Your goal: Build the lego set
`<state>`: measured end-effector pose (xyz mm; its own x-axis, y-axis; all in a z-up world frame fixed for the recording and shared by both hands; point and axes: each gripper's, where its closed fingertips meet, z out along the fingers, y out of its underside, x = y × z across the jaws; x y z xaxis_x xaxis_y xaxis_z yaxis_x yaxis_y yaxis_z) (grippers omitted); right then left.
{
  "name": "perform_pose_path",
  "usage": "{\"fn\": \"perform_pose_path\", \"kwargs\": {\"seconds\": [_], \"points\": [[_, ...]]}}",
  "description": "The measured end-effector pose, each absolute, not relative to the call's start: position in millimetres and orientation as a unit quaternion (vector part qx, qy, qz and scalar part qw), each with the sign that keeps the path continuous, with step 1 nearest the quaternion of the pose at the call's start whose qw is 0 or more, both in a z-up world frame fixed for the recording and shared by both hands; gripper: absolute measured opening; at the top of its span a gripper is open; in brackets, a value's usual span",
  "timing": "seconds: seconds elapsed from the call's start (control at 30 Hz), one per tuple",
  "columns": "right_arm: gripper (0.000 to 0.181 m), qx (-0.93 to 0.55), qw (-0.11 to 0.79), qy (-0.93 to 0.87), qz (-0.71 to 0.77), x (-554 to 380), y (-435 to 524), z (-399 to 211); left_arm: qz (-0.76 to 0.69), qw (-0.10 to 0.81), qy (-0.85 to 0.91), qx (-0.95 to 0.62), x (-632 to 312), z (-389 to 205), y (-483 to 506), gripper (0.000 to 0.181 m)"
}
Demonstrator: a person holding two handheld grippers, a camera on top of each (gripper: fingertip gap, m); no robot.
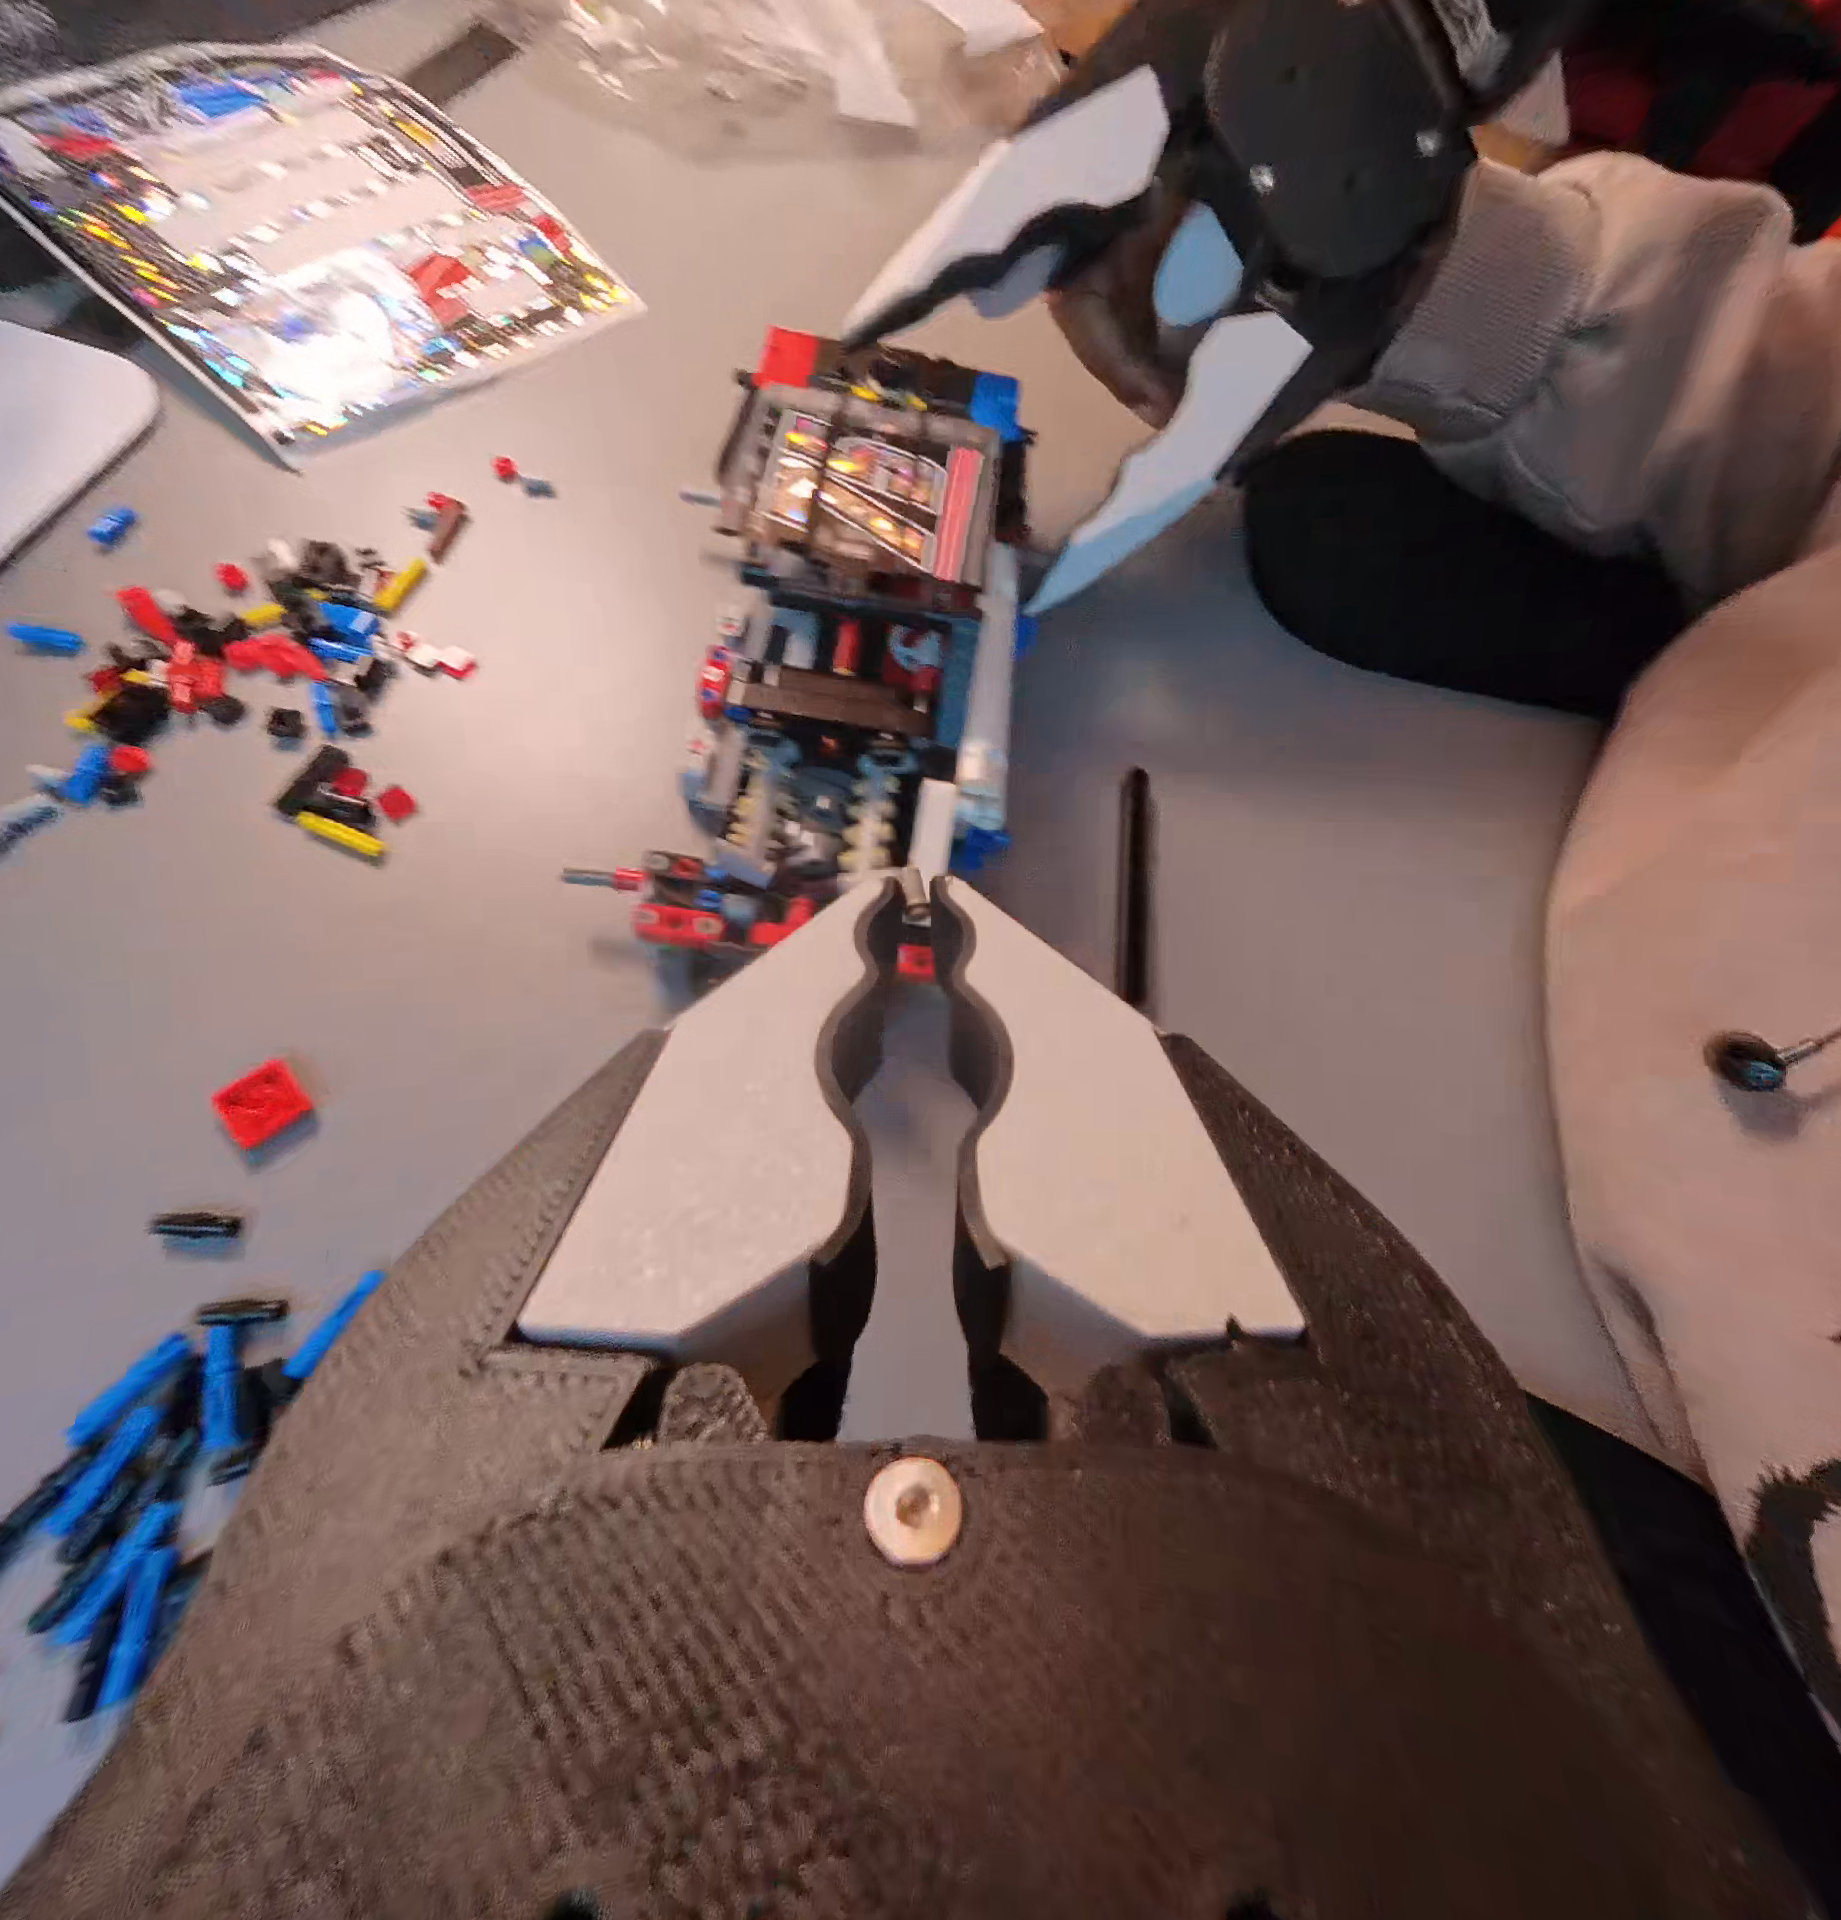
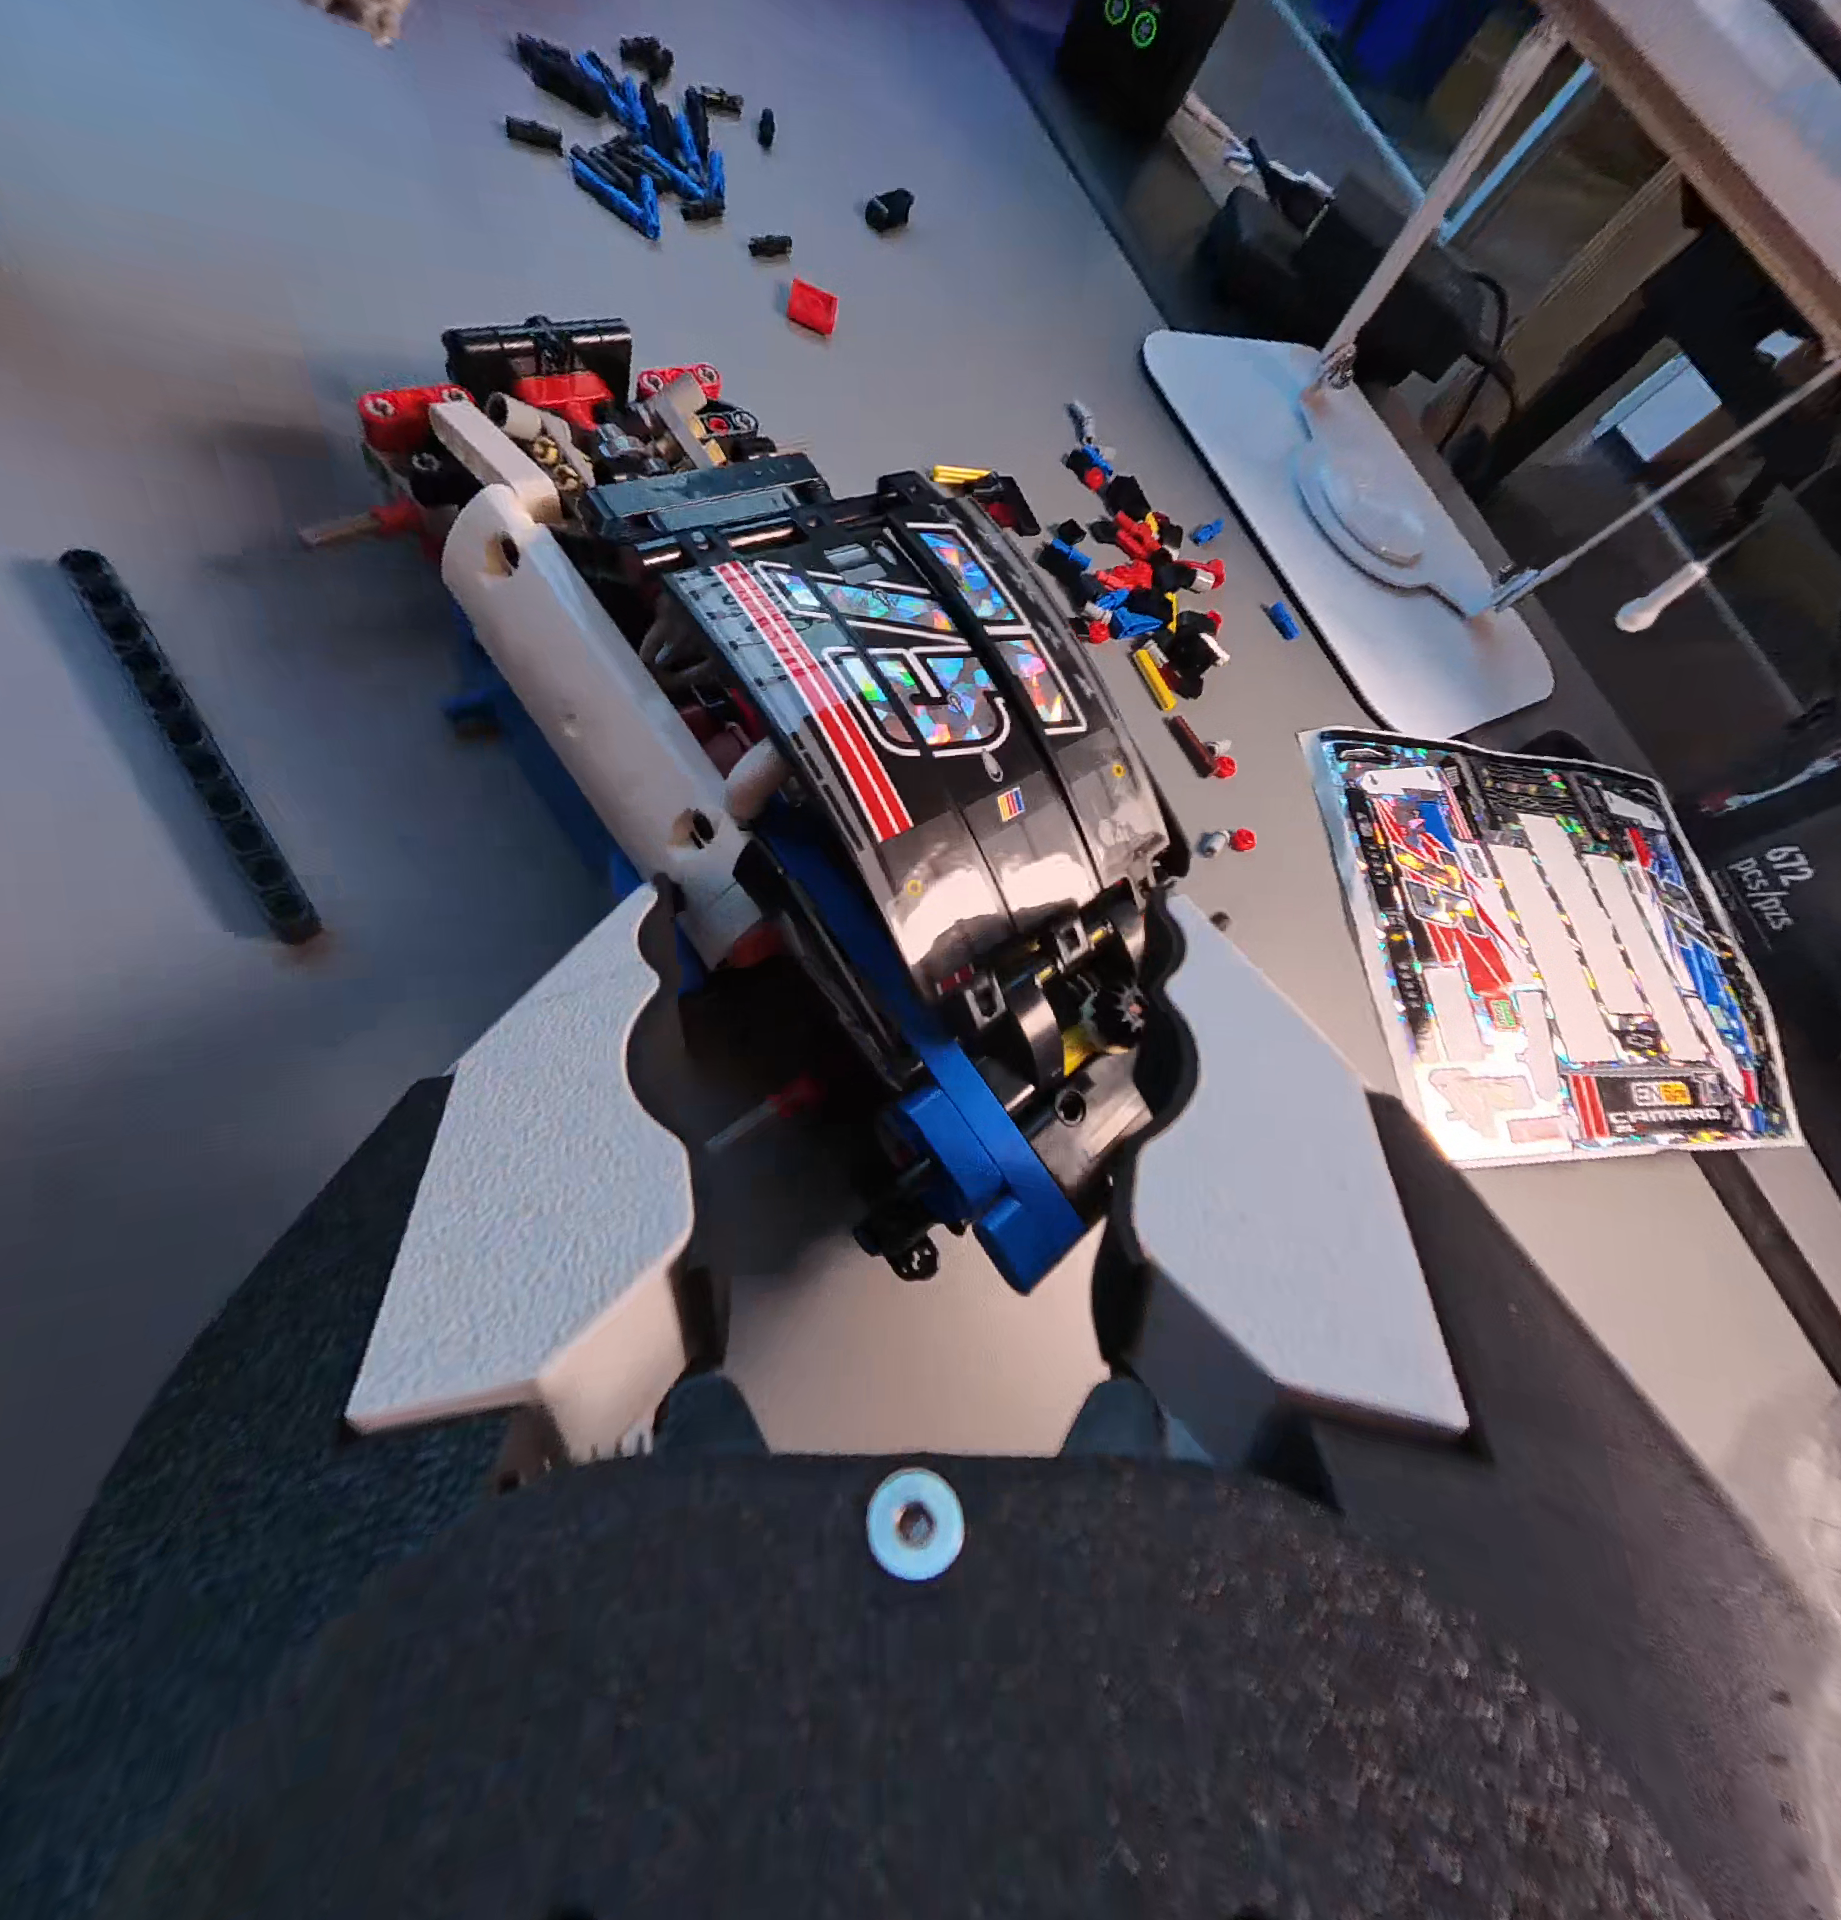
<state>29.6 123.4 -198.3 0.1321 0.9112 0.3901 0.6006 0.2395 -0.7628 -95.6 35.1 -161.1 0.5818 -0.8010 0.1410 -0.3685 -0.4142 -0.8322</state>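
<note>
Grey tabletop (image 2: 220, 312) is carrying everything I am working on, and the half-built car model (image 2: 843, 748) is lying along its middle, black roof panels with red stripes and shiny decals facing up, white side beam and blue frame showing. I am holding my right gripper (image 2: 911, 935) spread wide around the model's near end, its white fingers (image 2: 542, 1174) standing either side of the blue frame, and whether they are touching it I cannot tell. My left gripper (image 1: 921, 902) is sitting at the opposite end, its tips nearly together and pinching a small grey pin (image 1: 917, 896) with a red piece just behind it. Toward one table edge a glossy sticker sheet (image 2: 1550, 956) is lying flat, beside a white lamp base (image 2: 1342, 540). Between sheet and model a heap of mixed loose bricks (image 2: 1144, 582) is spreading out. A long black beam (image 2: 183, 743) is resting on the model's other side. Farther off, blue and black pins (image 2: 635, 135) are piling up, with a single red plate (image 2: 814, 305) near them.
</note>
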Motion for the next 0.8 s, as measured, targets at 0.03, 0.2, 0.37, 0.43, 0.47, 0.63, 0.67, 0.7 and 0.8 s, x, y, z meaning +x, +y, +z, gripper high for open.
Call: {"fn": "perform_pose_path", "kwargs": {"seconds": [0.03, 0.2, 0.37, 0.43, 0.47, 0.63, 0.67, 0.7, 0.8], "points": [[0.083, -0.594, 0.466, -0.636, 0.159, 27, 127, -198, -0.274, 0.384, 0.376, -0.797, -89, -168, 24, 0.004], [0.073, -0.618, 0.473, -0.619, 0.105, 26, 149, -205, -0.266, 0.326, 0.408, -0.810, -63, -215, -6, 0.004], [0.075, -0.622, 0.492, -0.593, 0.138, 34, 137, -193, -0.207, 0.297, 0.455, -0.813, -53, -247, -9, 0.005], [0.075, -0.633, 0.500, -0.569, 0.159, 44, 134, -186, -0.208, 0.295, 0.461, -0.811, -50, -248, -10, 0.005], [0.075, -0.638, 0.504, -0.556, 0.171, 49, 133, -182, -0.209, 0.292, 0.463, -0.810, -50, -248, -9, 0.005], [0.077, -0.662, 0.523, -0.477, 0.246, 74, 129, -166, -0.232, 0.305, 0.459, -0.801, -57, -224, -3, 0.018], [0.076, -0.664, 0.528, -0.458, 0.265, 78, 130, -162, -0.242, 0.326, 0.445, -0.798, -61, -209, 5, 0.018], [0.076, -0.667, 0.532, -0.441, 0.281, 83, 131, -159, -0.243, 0.352, 0.426, -0.797, -69, -194, 19, 0.017], [0.075, -0.671, 0.539, -0.402, 0.311, 92, 139, -155, -0.175, 0.440, 0.344, -0.811, -115, -162, 90, 0.018]]}}
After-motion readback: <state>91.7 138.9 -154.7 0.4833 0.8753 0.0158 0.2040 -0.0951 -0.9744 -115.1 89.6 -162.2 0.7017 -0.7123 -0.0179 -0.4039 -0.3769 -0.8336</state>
